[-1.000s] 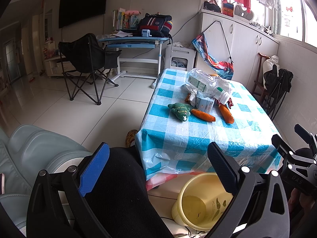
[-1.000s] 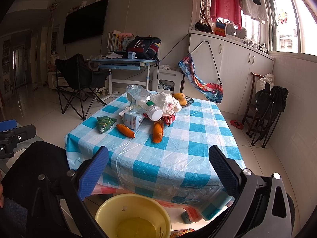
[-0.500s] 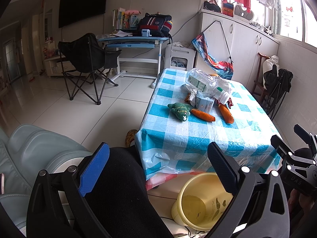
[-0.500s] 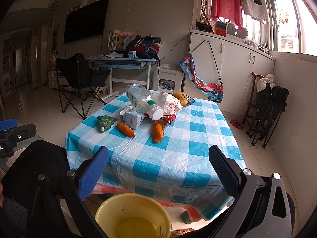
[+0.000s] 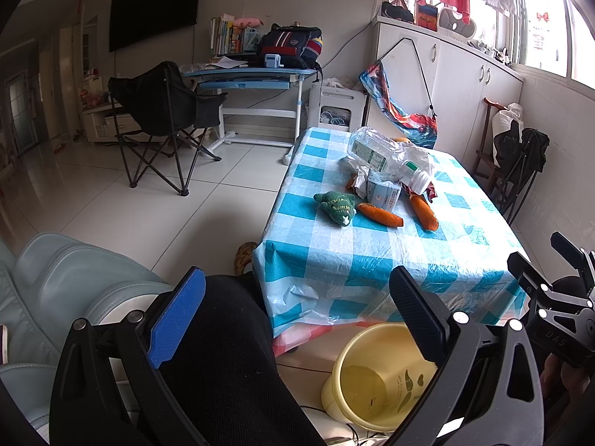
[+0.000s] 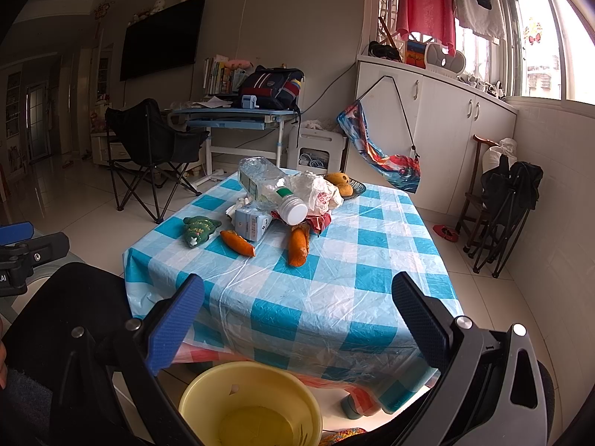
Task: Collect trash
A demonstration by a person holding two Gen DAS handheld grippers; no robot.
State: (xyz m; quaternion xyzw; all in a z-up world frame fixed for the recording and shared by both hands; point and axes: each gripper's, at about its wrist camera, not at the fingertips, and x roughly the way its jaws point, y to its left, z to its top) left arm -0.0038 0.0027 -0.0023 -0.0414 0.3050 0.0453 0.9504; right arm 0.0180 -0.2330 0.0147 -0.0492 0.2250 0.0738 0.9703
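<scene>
A low table with a blue-and-white checked cloth (image 5: 375, 260) (image 6: 334, 290) carries a heap: a crushed clear plastic bottle (image 5: 379, 156) (image 6: 267, 186), a small blue-white carton (image 5: 383, 195) (image 6: 253, 223), a crumpled white bag (image 6: 319, 193), two carrots (image 5: 379, 215) (image 6: 297, 245) and a green plush toy (image 5: 334, 206) (image 6: 199, 228). A yellow bucket (image 5: 375, 375) (image 6: 253, 401) stands on the floor at the table's near edge. My left gripper (image 5: 297, 316) and right gripper (image 6: 297, 319) are both open and hold nothing, well short of the heap.
A person's black-clad knee (image 5: 223, 353) fills the near left. A black folding chair (image 5: 160, 111), a blue desk (image 5: 245, 74) and white cabinets (image 5: 446, 74) stand beyond the table. A folded black chair (image 6: 509, 200) leans at the right wall. A pale blue seat (image 5: 55, 290) is at left.
</scene>
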